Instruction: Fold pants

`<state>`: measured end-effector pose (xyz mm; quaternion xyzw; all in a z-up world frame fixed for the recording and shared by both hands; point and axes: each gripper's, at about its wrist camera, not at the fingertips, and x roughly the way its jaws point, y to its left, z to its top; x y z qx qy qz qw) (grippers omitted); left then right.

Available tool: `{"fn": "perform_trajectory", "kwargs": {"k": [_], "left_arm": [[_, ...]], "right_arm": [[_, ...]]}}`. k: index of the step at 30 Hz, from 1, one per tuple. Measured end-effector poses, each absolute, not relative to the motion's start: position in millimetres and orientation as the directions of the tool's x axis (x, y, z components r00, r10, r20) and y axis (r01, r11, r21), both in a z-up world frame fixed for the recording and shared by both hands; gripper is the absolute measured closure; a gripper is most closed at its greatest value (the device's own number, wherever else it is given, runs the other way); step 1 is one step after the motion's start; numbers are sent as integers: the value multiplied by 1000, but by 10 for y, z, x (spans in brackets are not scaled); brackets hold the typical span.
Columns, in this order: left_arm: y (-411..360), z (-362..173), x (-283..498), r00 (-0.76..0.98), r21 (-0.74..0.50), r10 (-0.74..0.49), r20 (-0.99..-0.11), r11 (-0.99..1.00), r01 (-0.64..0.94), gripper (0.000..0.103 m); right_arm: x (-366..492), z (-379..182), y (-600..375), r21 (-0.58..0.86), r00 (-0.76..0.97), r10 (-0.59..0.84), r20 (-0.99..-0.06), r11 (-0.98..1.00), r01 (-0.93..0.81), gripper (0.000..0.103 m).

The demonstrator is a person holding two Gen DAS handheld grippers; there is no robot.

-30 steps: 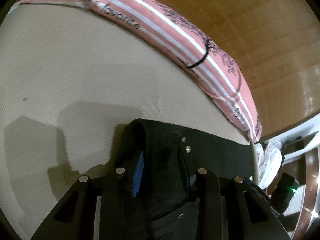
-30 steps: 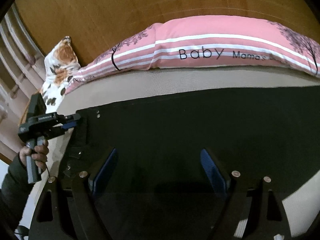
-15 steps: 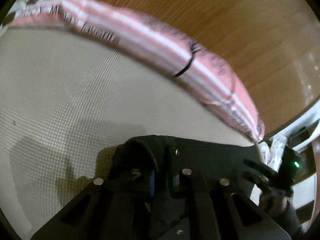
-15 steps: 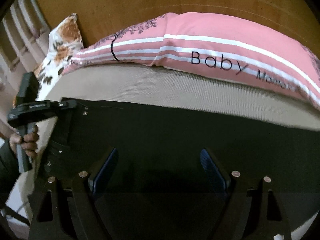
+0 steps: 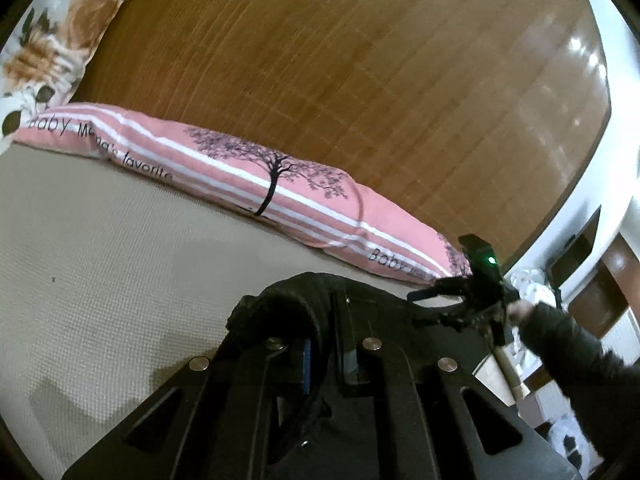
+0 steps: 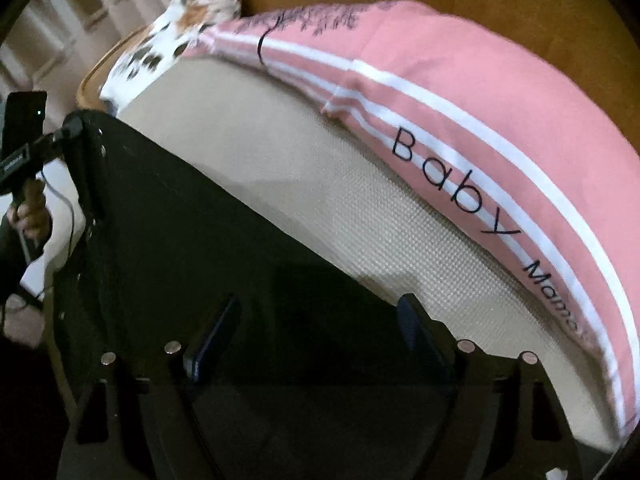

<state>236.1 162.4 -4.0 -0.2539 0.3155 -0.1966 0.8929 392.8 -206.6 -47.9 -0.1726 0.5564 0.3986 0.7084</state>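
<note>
Black pants (image 6: pixel 192 248) lie spread on the beige mattress (image 6: pixel 360 216). My left gripper (image 5: pixel 326 364) is shut on a bunched fold of the pants (image 5: pixel 296 304) and holds it raised off the bed. The right wrist view shows that left gripper (image 6: pixel 74 130) pinching the pants' far left corner. My right gripper (image 6: pixel 316 336) points steeply down over the pants' near edge. Its jaws are closing, still wide apart, with black cloth below and between the blue pads (image 6: pixel 216 332), which do not press on it. In the left wrist view the right gripper (image 5: pixel 426 308) hovers at the pants' right end.
A pink striped pillow (image 5: pixel 256 176) lies along the wooden headboard (image 5: pixel 360 80), with a floral pillow (image 5: pixel 52 52) at its left end. A dark sleeve (image 5: pixel 580 360) reaches in from the right. White furniture (image 5: pixel 600 184) stands beyond the bed's right side.
My left gripper closed on the pants' fold and lifted it. My right gripper slid sideways over the pants and rolled, so its view tilts; its jaws narrowed a little.
</note>
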Motion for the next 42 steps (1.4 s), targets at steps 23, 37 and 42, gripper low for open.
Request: {"fn": "perform_trajectory", "kwargs": {"k": [23, 37, 42], "left_arm": [[1553, 13, 2288, 752, -468, -413, -514, 870, 158, 94], [1455, 395, 1438, 700, -347, -460, -546, 885, 310, 94], [1426, 327, 898, 656, -306, -468, -592, 884, 354, 94]], "right_arm": [[3862, -327, -2626, -30, 243, 236, -941, 657, -753, 95], [1886, 650, -2962, -138, 517, 178, -837, 845, -516, 97], [1168, 529, -3001, -91, 497, 179, -849, 878, -470, 97]]}}
